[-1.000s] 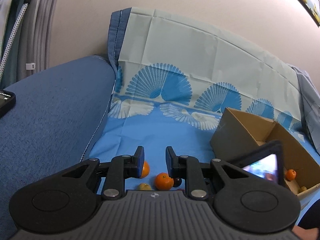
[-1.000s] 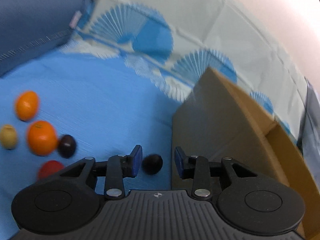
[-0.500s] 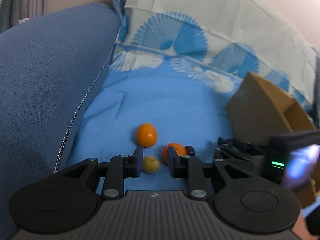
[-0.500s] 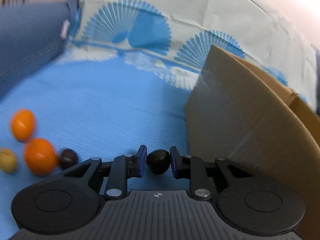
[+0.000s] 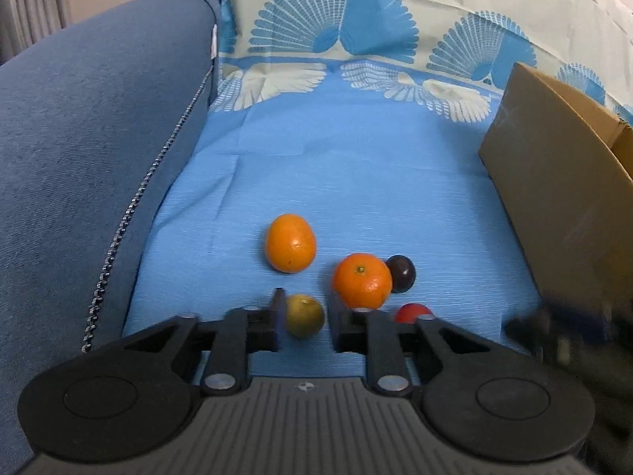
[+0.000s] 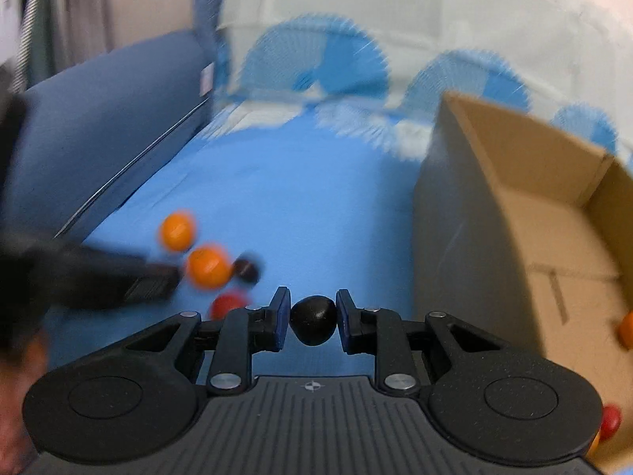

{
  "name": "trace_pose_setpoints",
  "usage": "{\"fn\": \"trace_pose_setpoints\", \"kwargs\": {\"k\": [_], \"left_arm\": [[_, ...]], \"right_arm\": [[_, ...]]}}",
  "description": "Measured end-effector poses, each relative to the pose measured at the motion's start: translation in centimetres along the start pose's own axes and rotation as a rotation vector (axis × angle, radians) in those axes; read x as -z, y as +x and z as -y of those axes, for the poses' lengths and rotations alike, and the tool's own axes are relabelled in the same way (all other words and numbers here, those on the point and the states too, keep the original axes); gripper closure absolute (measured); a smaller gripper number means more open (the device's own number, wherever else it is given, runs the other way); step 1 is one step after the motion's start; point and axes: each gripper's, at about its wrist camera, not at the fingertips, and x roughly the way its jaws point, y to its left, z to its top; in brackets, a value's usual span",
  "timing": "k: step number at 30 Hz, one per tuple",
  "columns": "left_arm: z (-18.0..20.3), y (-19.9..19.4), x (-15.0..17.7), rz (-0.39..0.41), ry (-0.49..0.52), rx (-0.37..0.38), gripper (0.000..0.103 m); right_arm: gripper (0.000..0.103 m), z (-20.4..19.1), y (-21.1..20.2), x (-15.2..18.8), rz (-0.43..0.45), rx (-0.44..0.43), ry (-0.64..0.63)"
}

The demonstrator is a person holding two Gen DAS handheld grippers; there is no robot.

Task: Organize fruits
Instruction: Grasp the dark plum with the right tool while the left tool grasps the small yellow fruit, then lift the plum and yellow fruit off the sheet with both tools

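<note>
Several fruits lie on the blue cloth (image 5: 356,174): an oval orange (image 5: 290,243), a round orange (image 5: 362,279), a dark plum (image 5: 401,273), a red fruit (image 5: 411,312) and a small yellow-green fruit (image 5: 304,308). My left gripper (image 5: 305,318) stands low over the cloth. Its jaws are closing with the yellow-green fruit between them, and a thin gap shows at the right pad. My right gripper (image 6: 312,318) is shut on a dark plum (image 6: 312,326), held above the cloth beside the cardboard box (image 6: 474,217). The left gripper appears there as a dark blur (image 6: 150,281).
The box (image 5: 554,182) stands open at the right with an orange fruit (image 6: 625,330) and a red one (image 6: 611,421) inside. A blue sofa arm (image 5: 79,138) rises on the left. The fan-patterned cloth drapes up the backrest.
My left gripper tipped down and came forward until the yellow-green fruit sat between its fingers. My right gripper shut on the dark plum and lifted it off the cloth, toward the box.
</note>
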Motion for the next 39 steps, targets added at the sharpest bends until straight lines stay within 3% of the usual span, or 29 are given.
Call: {"fn": "trace_pose_setpoints", "kwargs": {"k": [2,9,11,13,15,20,24,29,31,36,39], "left_arm": [[-0.4,-0.7,0.0,0.003,-0.014,0.016,0.099],[-2.7,-2.8,0.2,0.004,-0.099,0.089,0.098],[-3.8,-2.7,0.3,-0.003,-0.149,0.102,0.091],[-4.6,-2.2,0.2,-0.031,-0.193,0.131,0.077],[-4.8,-1.6,0.1,-0.053,-0.214,0.143,0.073],[-3.2,-0.3,0.0,-0.072,-0.152,0.127,0.069],[-1.6,0.5,0.1,-0.066,-0.087,0.088,0.067],[-0.8,1.3,0.1,-0.07,-0.076,0.069,0.067],[-0.7,1.3,0.1,-0.065,-0.068,0.058,0.077],[-0.6,0.1,0.3,-0.042,-0.06,0.069,0.077],[-0.6,-1.1,0.4,-0.054,-0.037,0.114,0.077]], "right_arm": [[0.077,-0.5,-1.0,0.8,-0.039,-0.046,-0.023],[0.077,-1.2,-3.9,2.4,-0.106,-0.142,-0.075],[0.077,-1.0,-4.2,3.0,-0.125,-0.151,-0.077],[0.077,-0.9,-4.0,3.6,-0.132,-0.152,-0.079],[0.077,-0.9,-3.5,4.1,-0.138,-0.148,-0.089],[0.076,-0.7,-1.7,5.0,-0.192,-0.143,-0.064],[0.076,-1.0,-1.6,5.2,-0.178,-0.144,-0.092],[0.076,-1.3,-1.5,5.6,-0.193,-0.155,-0.139],[0.076,-1.3,-1.5,5.6,-0.189,-0.157,-0.153],[0.077,-1.1,-1.6,5.6,-0.174,-0.162,-0.148],[0.077,-1.0,-2.1,5.3,-0.148,-0.167,-0.129]]}}
